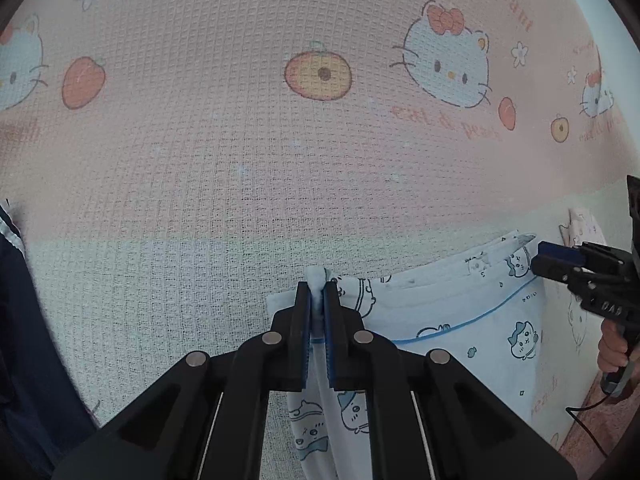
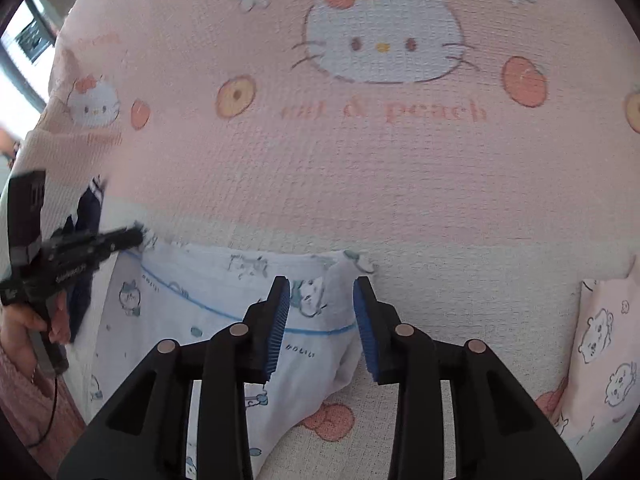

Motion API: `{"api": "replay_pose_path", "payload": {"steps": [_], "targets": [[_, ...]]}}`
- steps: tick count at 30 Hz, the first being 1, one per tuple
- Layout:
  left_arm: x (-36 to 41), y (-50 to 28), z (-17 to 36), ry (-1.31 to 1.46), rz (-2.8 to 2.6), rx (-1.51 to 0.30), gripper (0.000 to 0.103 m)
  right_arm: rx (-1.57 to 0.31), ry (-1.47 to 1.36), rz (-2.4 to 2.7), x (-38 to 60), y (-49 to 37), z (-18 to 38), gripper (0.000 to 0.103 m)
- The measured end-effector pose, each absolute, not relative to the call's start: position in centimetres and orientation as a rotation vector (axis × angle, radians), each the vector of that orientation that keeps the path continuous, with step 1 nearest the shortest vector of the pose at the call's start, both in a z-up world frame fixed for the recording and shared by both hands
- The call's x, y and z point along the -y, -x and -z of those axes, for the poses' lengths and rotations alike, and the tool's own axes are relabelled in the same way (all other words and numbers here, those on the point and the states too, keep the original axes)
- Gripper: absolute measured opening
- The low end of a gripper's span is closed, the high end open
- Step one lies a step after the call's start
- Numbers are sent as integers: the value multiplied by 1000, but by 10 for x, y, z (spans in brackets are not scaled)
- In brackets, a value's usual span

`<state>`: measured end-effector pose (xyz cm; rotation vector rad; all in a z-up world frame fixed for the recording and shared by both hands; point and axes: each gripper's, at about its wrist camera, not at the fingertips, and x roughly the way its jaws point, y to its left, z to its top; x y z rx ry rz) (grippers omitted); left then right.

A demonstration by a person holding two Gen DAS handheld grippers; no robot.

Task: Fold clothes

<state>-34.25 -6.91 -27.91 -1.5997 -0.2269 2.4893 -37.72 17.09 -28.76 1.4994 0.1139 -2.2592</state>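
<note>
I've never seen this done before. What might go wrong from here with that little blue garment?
The left gripper pinches only a small tuft of the blue printed garment, so it may slip free. The right gripper is open over the other corner and may close on the waffle blanket underneath too.

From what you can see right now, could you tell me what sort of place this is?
Probably a bedroom at home, with clothes being folded on a bed. The surface is a soft waffle-weave blanket printed with cartoon cats and peaches, a cartoon-print garment lies on it, and a matching pillow sits beside it.
</note>
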Motion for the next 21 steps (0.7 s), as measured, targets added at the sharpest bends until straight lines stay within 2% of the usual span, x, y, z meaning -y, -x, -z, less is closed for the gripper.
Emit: {"api": "replay_pose_path", "payload": {"steps": [1, 2, 3, 7, 9, 12, 15, 18, 21], "targets": [[69, 345, 284, 1611, -2482, 236, 7, -217, -1512, 2262, -162, 376, 293, 27], [69, 348, 289, 1621, -2475, 246, 7, -312, -1528, 2273, -156, 376, 300, 16], [69, 351, 293, 1629, -2467, 258, 9, -347, -1546, 2292, -156, 378, 306, 16], [82, 345, 287, 1631, -2438, 293, 12, -154, -1537, 2391, -177, 384, 300, 16], [76, 335, 270, 1548, -2509, 221, 21, -62, -1486, 2464, -187, 380, 286, 19], [52, 321, 253, 1444, -2487, 101, 22, 33, -1413, 2394, -185, 367, 265, 22], [24, 319, 274, 1540, -2367, -38, 22, -147, -1471, 2213, -147, 349, 276, 22], [39, 311, 265, 1589, -2422, 38, 21, -394, -1544, 2143, -122, 328, 301, 20], [53, 303, 255, 1638, -2476, 118, 22, -374, -1572, 2215, -138, 331, 308, 18]]}}
